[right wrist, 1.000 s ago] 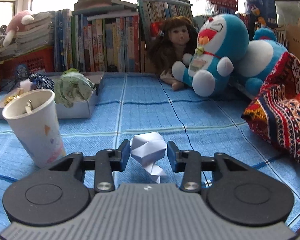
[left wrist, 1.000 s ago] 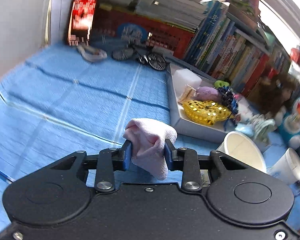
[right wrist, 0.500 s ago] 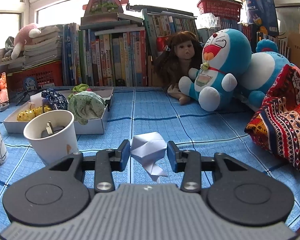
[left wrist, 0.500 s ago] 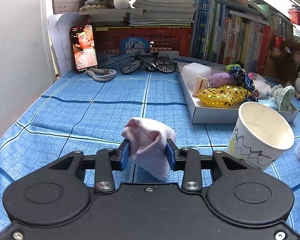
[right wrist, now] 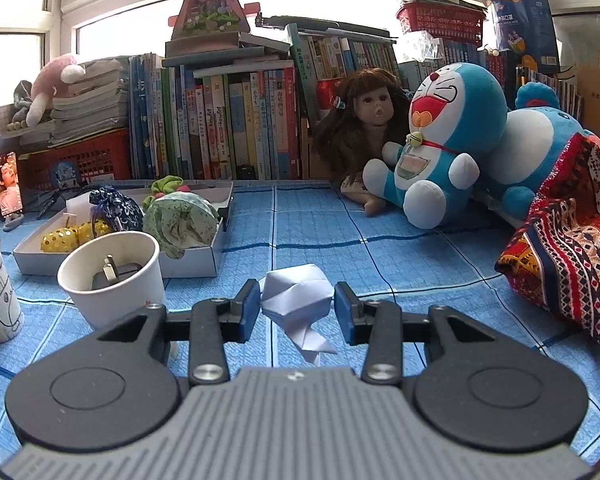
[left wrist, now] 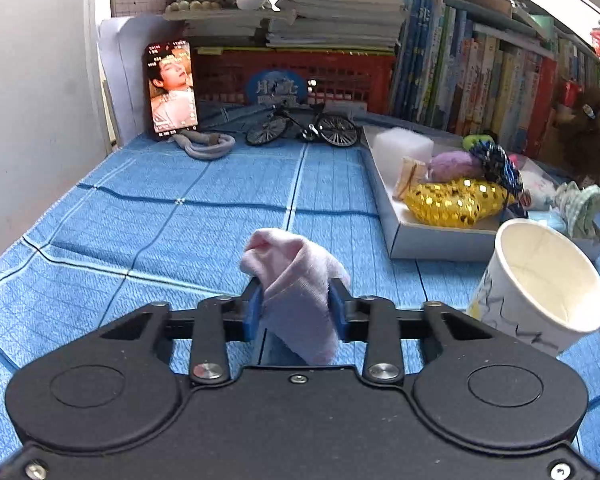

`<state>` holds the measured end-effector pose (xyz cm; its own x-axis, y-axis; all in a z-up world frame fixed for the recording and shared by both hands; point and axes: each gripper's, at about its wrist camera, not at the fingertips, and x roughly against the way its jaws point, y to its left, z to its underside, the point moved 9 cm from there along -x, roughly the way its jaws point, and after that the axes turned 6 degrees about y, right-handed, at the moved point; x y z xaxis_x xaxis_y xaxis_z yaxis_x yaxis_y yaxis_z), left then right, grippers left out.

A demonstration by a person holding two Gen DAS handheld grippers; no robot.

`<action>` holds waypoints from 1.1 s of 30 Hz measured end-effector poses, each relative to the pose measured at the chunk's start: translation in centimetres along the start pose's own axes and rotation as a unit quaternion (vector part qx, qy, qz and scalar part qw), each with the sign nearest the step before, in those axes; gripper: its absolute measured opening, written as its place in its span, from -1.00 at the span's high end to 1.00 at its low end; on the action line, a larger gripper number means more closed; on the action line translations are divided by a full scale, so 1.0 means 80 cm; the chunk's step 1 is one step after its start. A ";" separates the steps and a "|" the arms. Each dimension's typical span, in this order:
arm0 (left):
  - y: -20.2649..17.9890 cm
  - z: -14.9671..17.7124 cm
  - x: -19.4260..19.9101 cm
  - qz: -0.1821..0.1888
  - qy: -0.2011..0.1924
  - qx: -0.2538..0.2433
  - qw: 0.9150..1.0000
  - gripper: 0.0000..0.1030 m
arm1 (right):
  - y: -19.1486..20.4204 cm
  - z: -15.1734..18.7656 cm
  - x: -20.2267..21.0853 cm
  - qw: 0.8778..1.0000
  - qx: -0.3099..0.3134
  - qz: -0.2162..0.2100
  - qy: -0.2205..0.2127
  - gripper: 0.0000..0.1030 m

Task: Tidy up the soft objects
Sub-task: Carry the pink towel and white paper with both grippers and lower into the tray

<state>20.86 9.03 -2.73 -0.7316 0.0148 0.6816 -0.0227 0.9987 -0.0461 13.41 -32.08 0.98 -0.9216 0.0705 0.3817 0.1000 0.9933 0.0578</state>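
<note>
Nearest in the left wrist view, the left hand-held gripper pinches a folded pink cloth between its blue pads; the jaws have just been closing on it, and the cloth hangs clear above the blue tabletop, a carry posture that suits a drop into a container. In the right wrist view, the right hand-held gripper clamps a crumpled white paper wad in the same way, its loose tail drooping below the pads. At two o'clock from the cloth stands an empty paper cup; beyond it, at one o'clock, the white tray already collects soft items such as a gold sequin pouch, probably the sorting destination. Only the right wrist view shows a second cup at ten o'clock holding a plug-like object, and, farthest at one o'clock, the blue plush toy and doll. Only the left wrist view shows the toy bicycle by the far wall.
</note>
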 end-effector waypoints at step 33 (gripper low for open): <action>-0.133 -0.111 0.068 0.110 -0.041 -0.081 0.990 0.45 | 0.111 -0.112 -0.017 0.994 0.031 -0.100 -0.026 0.10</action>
<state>23.18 -1.07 7.97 -0.7597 0.2349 0.6063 0.2476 0.9667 -0.0643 18.95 -24.20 9.24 -0.9393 -0.1250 0.3196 -0.1079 0.9916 0.0706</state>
